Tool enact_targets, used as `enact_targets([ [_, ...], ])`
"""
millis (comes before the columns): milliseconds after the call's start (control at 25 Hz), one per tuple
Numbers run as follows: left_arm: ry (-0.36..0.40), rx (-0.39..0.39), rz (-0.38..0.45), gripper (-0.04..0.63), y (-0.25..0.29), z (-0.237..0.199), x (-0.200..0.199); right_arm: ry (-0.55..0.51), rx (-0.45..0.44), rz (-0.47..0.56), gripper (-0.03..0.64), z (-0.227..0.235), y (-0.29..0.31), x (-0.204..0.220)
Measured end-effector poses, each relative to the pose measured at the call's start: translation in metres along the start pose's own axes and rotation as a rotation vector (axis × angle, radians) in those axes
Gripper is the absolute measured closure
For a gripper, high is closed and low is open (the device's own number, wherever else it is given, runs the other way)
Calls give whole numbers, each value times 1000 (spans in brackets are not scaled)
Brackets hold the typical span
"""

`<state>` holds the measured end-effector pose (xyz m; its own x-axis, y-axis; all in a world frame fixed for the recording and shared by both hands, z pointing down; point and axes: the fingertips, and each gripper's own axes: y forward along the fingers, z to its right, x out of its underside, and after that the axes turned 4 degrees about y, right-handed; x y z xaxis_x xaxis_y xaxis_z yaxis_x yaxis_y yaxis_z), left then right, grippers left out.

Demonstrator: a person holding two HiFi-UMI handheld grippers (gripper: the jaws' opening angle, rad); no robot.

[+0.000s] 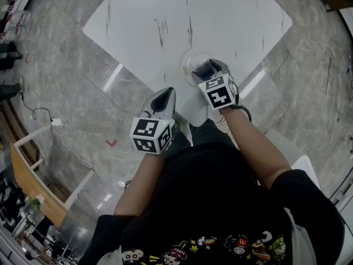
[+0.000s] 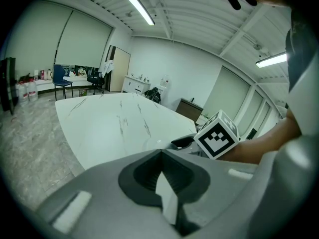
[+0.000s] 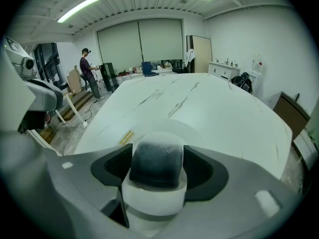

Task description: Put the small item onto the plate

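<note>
A clear round plate lies near the front edge of the white marble table. My right gripper hangs over the plate, shut on the small item. In the right gripper view the small item is a dark rounded cap on a frosted clear base, pinched between the jaws of my right gripper, with the plate's rim just beyond. My left gripper is shut with nothing in it, at the table's corner left of the plate. Seen in its own view, the left gripper has its jaws together.
The table's front corner points at the person's legs. Grey stone floor surrounds it, with a white cable and plug and a wooden bench at the left. A person stands far off beyond the table, near chairs and cabinets.
</note>
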<state>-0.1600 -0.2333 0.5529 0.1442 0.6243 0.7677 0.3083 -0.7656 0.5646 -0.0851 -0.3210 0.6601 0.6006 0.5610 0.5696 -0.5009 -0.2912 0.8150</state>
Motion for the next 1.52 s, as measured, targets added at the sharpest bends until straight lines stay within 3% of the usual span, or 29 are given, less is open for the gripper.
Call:
enact_targets([
  [160,18,3,4,595,0,0,-1,39,-10,88,280,1,-14,-11],
  [360,65,15,26,595,-2,1,-15,122,49,301,552,12,-80,-41],
  [480,118,39,46,595,-2,7,-30,154,93,406,597,19,-125,-52],
  [1000,307,134,178,595,-20,65,-95,249,197,635,600,19,-242,-55],
  [1160,304,136,214,595,-30,73,-103,239,210,675,598,14,-268,-54],
  [1520,298,147,213,595,-46,80,-91,218,142,710,594,-6,-283,-47],
])
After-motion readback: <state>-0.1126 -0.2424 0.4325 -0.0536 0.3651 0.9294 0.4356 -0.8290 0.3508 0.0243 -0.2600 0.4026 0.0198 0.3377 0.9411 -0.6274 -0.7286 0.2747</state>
